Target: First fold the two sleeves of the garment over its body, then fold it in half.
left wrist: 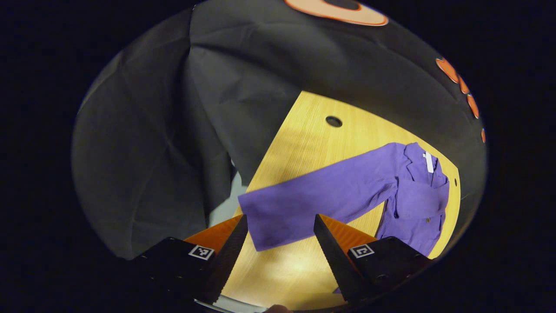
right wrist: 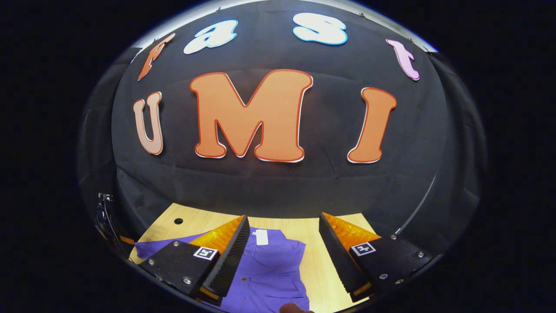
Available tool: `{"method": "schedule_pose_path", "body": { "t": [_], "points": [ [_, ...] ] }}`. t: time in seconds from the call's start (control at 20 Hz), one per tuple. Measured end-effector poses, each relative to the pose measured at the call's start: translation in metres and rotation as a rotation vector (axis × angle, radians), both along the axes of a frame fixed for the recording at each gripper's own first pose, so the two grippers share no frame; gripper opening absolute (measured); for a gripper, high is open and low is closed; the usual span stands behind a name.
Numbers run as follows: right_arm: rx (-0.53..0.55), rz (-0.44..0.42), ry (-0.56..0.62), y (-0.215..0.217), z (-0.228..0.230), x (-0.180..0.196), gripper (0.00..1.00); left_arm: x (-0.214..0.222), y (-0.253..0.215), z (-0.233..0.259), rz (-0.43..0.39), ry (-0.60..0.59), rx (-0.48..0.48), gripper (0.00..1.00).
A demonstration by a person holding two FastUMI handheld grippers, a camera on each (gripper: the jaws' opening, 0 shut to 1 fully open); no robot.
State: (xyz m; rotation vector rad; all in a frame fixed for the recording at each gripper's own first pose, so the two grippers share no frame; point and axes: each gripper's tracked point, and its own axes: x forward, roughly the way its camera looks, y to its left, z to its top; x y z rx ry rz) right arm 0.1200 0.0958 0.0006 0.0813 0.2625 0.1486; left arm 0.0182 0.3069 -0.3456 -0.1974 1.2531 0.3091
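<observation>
A purple long-sleeved garment (left wrist: pixel 412 195) lies flat on the wooden table (left wrist: pixel 312 139). One sleeve (left wrist: pixel 312 202) stretches out straight toward me in the left gripper view, its cuff end lying between the fingers of my left gripper (left wrist: pixel 280 221), which hovers open above it. The collar with a white tag (left wrist: pixel 428 161) points to the table's far side. In the right gripper view the garment (right wrist: pixel 269 269) lies below my right gripper (right wrist: pixel 284 224), which stands open above the collar area and its white tag (right wrist: pixel 262 237). Nothing is held.
The table has a round cable hole (left wrist: pixel 333 121), also seen as a hole (right wrist: pixel 178 221) at the far left corner. Black cloth walls (left wrist: pixel 173 130) close in on the table's edges. A pale floor patch (left wrist: pixel 226 204) shows beyond the table's edge.
</observation>
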Motion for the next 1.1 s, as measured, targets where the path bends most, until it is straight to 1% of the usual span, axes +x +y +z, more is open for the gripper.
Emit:
{"method": "schedule_pose_path", "body": {
  "t": [0.1,0.2,0.25,0.3,0.35,0.45,0.55,0.7,0.8,0.85,0.95,1.05,1.1],
  "points": [
    [0.006,-0.004,-0.033,-0.007,0.005,-0.009,0.95,-0.007,-0.002,-0.022,0.046,0.089,-0.065,0.97],
    [0.006,-0.006,-0.046,-0.017,0.005,-0.019,0.95,-0.010,0.004,-0.041,0.073,0.154,-0.095,0.99],
    [0.001,-0.014,-0.042,-0.023,0.003,-0.023,1.00,-0.014,0.006,-0.044,0.080,0.176,-0.106,0.99],
    [-0.004,-0.018,-0.040,-0.027,0.001,-0.027,0.95,-0.014,0.007,-0.050,0.086,0.192,-0.126,0.99],
    [-0.010,-0.026,-0.034,-0.033,-0.002,-0.030,0.95,-0.017,0.009,-0.053,0.101,0.213,-0.140,0.96],
    [-0.005,-0.035,-0.027,-0.039,-0.006,-0.036,0.95,-0.019,0.009,-0.065,0.125,0.247,-0.174,0.96],
    [0.004,-0.037,-0.020,-0.042,-0.010,-0.043,0.95,-0.020,0.018,-0.077,0.140,0.277,-0.169,0.96],
    [-0.035,-0.057,-0.019,-0.051,-0.016,-0.050,0.95,-0.016,0.023,-0.094,0.161,0.318,-0.166,0.95],
    [-0.062,-0.066,-0.021,-0.055,-0.017,-0.055,0.95,-0.014,0.022,-0.100,0.183,0.332,-0.173,0.92],
    [-0.072,-0.069,-0.024,-0.057,-0.017,-0.056,0.95,-0.013,0.021,-0.103,0.186,0.336,-0.173,0.87],
    [-0.083,-0.072,-0.026,-0.060,-0.017,-0.059,0.95,-0.012,0.024,-0.107,0.203,0.356,-0.146,0.82],
    [-0.091,-0.077,-0.028,-0.063,-0.018,-0.059,0.95,-0.011,0.027,-0.108,0.201,0.366,-0.120,0.80],
    [-0.094,-0.079,-0.029,-0.065,-0.019,-0.059,0.95,-0.012,0.031,-0.109,0.214,0.378,-0.106,0.78]
  ]
}}
